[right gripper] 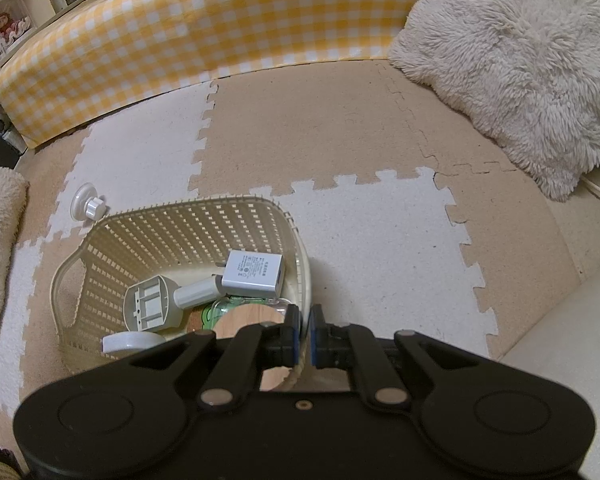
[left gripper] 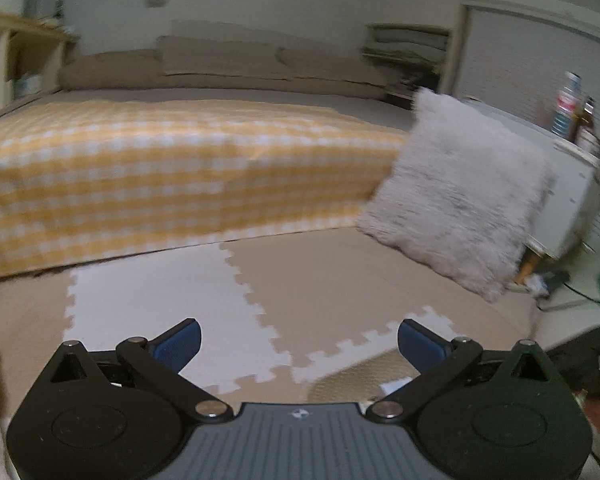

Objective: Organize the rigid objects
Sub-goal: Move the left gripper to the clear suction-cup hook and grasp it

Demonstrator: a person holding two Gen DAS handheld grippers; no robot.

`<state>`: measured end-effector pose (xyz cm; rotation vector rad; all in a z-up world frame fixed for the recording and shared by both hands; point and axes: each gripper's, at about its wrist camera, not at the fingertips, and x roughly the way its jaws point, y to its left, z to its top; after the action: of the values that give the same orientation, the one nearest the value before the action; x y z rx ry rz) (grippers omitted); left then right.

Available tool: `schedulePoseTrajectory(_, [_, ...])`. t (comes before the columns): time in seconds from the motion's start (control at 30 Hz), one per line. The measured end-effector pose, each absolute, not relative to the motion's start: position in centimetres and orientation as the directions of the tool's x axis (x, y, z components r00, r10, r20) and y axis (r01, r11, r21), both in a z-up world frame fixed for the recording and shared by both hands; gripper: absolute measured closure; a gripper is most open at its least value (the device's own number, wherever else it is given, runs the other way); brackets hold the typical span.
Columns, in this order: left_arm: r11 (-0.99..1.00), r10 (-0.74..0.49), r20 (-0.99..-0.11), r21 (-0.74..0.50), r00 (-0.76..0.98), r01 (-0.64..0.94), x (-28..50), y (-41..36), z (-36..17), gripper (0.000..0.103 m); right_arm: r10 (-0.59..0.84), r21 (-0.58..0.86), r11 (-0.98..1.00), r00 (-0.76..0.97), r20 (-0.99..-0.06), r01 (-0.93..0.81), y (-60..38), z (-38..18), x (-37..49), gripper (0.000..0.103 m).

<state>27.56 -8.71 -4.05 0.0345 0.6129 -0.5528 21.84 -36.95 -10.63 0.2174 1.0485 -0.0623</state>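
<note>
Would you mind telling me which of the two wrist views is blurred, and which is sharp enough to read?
Left wrist view: the checked bed cover and fluffy cushion are smeared by motion blur. Right wrist view: sharp, the basket lattice and the white charger are crisp, though its print is too small to read.

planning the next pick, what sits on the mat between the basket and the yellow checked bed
Just one small white suction hook, lying by the basket's far left rim. The rest of the foam mat up to the checked bed is bare, seen in the right wrist view.
</note>
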Motion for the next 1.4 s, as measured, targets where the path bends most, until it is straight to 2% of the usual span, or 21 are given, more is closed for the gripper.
schedulePoseTrajectory(0.23, [0.917,-0.375,-0.552,-0.103,0.745,0.385,30.6,-6.4,-6.9,0.000,0.050,0.145,0.977,0.498,-0.865,0.154,-36.9,-10.6,21.9,0.097])
schedulePoseTrajectory(0.43, [0.926,-0.343,-0.585,-0.080,0.735,0.368,33.2,-5.8,-9.6,0.001,0.047,0.138,0.979,0.497,-0.866,0.148,-36.8,-10.5,21.7,0.097])
schedulePoseTrajectory(0.63, [0.936,-0.301,-0.642,-0.059,0.705,0.346,35.6,-5.3,-12.9,0.026,0.045,0.134,0.980,0.497,-0.867,0.145,-36.8,-10.5,21.7,0.097])
schedulePoseTrajectory(0.67, [0.938,-0.293,-0.649,-0.053,0.703,0.342,35.9,-5.1,-13.4,0.033,0.045,0.134,0.980,0.497,-0.867,0.144,-36.8,-10.5,21.7,0.097])
schedulePoseTrajectory(0.7, [0.942,-0.281,-0.654,-0.047,0.702,0.333,36.2,-5.0,-13.9,0.045,0.047,0.136,0.980,0.496,-0.867,0.145,-36.9,-10.5,21.7,0.097])
schedulePoseTrajectory(0.77, [0.952,-0.250,-0.665,-0.037,0.704,0.303,36.6,-4.7,-14.6,0.057,0.044,0.131,0.981,0.496,-0.867,0.142,-36.7,-10.5,21.7,0.097])
schedulePoseTrajectory(0.87, [0.954,-0.252,-0.662,-0.047,0.706,0.296,37.1,-4.2,-15.3,0.057,0.040,0.125,0.982,0.495,-0.868,0.140,-36.7,-10.4,21.8,0.097])
schedulePoseTrajectory(0.97, [0.952,-0.252,-0.670,-0.043,0.699,0.302,37.7,-4.2,-15.8,0.062,0.038,0.122,0.983,0.495,-0.868,0.138,-36.7,-10.4,21.8,0.097])
schedulePoseTrajectory(1.03, [0.951,-0.258,-0.672,-0.048,0.694,0.307,38.1,-4.3,-16.1,0.077,0.038,0.121,0.983,0.495,-0.868,0.137,-36.6,-10.4,21.7,0.097])
schedulePoseTrajectory(1.07, [0.951,-0.252,-0.675,-0.043,0.693,0.305,38.2,-4.5,-16.2,0.091,0.038,0.121,0.983,0.495,-0.868,0.137,-36.6,-10.4,21.7,0.097])
schedulePoseTrajectory(1.4, [0.957,-0.252,-0.673,-0.064,0.696,0.284,38.2,-4.2,-16.1,0.093,0.037,0.120,0.983,0.496,-0.868,0.137,-36.6,-10.5,21.7,0.097])
